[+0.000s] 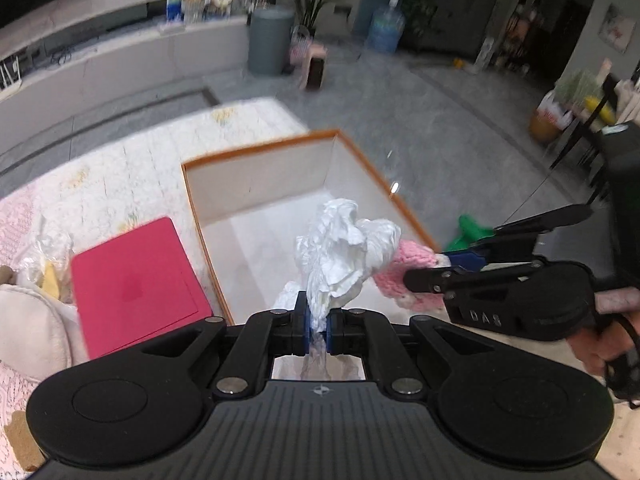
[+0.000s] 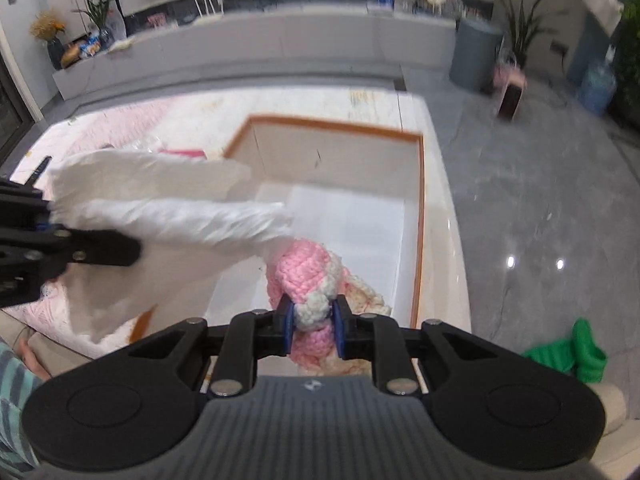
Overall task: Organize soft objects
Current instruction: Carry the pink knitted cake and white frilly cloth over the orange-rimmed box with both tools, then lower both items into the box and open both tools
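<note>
My left gripper (image 1: pixel 319 322) is shut on a crumpled white cloth (image 1: pixel 344 248), held over the near edge of an open white box with an orange rim (image 1: pixel 256 150). My right gripper (image 2: pixel 313 326) is shut on a pink and cream knitted piece (image 2: pixel 304 276), also above the box's near edge (image 2: pixel 421 216). In the left wrist view the right gripper (image 1: pixel 424 278) comes in from the right with the knitted piece (image 1: pixel 404 264) just behind the white cloth. In the right wrist view the white cloth (image 2: pixel 168 208) stretches from the left gripper (image 2: pixel 132 250) to the knitted piece.
The box stands on a pale patterned mat (image 1: pixel 132 168). A red flat lid or board (image 1: pixel 136 284) lies left of the box, with a crinkled plastic bag (image 1: pixel 44 248) and a cream cushion (image 1: pixel 28 332) further left. A green soft item (image 2: pixel 572 356) lies on the grey floor at right.
</note>
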`<state>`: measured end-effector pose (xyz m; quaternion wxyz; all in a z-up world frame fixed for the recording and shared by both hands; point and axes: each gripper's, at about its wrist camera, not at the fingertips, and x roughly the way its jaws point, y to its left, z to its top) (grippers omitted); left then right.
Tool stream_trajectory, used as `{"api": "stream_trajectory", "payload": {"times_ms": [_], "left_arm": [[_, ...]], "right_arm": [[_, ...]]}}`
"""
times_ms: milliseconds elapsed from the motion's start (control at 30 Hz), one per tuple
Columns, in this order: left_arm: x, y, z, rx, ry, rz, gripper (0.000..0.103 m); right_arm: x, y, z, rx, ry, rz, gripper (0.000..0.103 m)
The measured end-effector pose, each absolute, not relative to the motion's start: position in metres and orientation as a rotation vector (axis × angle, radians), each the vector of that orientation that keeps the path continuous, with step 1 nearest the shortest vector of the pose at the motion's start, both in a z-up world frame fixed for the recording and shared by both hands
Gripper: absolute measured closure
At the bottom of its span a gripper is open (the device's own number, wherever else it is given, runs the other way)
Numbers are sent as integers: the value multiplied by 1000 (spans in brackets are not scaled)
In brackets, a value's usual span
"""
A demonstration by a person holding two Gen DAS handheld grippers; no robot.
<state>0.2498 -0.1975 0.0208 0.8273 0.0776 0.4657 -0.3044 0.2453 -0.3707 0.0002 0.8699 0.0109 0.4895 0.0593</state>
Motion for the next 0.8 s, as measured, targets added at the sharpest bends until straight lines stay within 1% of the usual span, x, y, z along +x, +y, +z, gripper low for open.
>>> {"api": "stream_trajectory", "payload": {"times_ms": [267,400,500,567,700,767,800], "left_arm": [[272,-229,-31,342,1172,-589,96],[278,-234,-42,393,1203,-571,95],[281,-240,-47,419,1237,-563,95],[283,-248,-53,433,1255,-565,94],[281,-254,-57,447,1258,-561,88],[280,-252,-54,442,1259,-561,81],[281,-253,-54,436,1260,-564,74]], "right_arm": [[278,-371,-54,-68,1190,161,83],[286,-371,-70,-94,1237,182,81],[290,-367,-77,-116,1266,205,77],[294,-362,-82,-123,1285,221,76],[294,-356,-84,-150,1297,233,73],[292,-355,-84,-152,1301,234,69],[298,-355,-86,-152,1302,233,66]]}}
